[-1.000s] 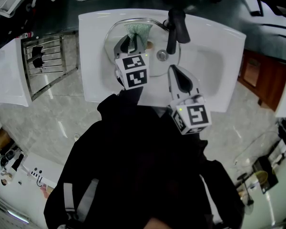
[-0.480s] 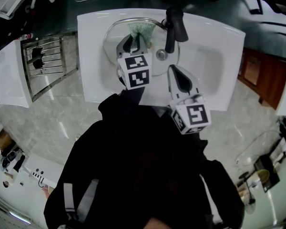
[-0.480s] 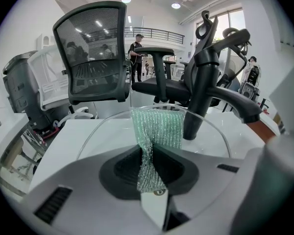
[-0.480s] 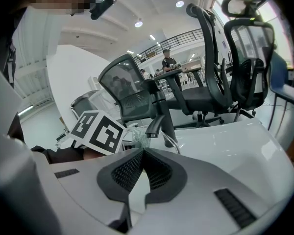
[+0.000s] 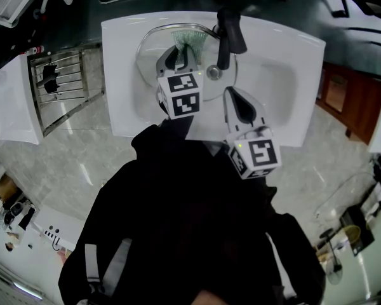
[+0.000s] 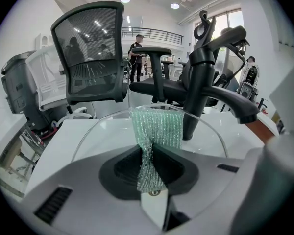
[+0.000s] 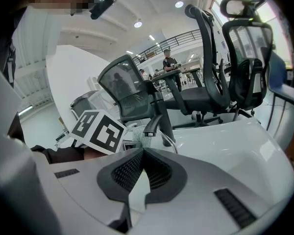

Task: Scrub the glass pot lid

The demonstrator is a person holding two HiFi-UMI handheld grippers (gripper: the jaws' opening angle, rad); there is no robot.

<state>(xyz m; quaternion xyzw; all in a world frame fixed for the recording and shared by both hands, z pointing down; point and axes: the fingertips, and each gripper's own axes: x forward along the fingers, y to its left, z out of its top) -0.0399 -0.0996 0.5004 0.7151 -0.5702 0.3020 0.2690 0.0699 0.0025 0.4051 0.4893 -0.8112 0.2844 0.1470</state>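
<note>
Landmark: black faucet [image 5: 228,33] at the far edge of the white sink [image 5: 279,81].

- Glass pot lid [image 5: 149,59] is lying in the basin, mostly left of the faucet. Its right rim is passing under the spout. Flat or slightly tipped: cannot tell.
- Left claw [image 5: 176,57] is sitting over the lid, just left of the faucet and on its near side. In the left gripper view the jaws are pinching together on a strip of green mesh scrub cloth [image 6: 156,126]. The cloth is necking where they bite and fanning out ahead.
- The free end of the cloth is reaching toward the lid's far rim [image 6: 103,131], close beside the faucet column [image 6: 196,82]. It seems to be lying against the glass, but contact is not certain.
- Right claw [image 5: 238,103] is hanging on the near side of the faucet, near the lid's near-right rim. Whether it is touching the lid, the head view is not showing. In the right gripper view its jaws [image 7: 143,155] are meeting with nothing between them.

Judgement: scrubbing is under way and the left arm is doing the work. The lid is round, so it has no long axis. The axis that counts is the cloth's, which is running straight away from the person along the line of the left claw. The glass lies ahead of and beneath that claw, so strokes are most likely going fore-and-aft or sweeping leftward. Rightward travel is being limited by the faucet. The lid looks free to slide, and the right claw is near enough to brace it.
</note>
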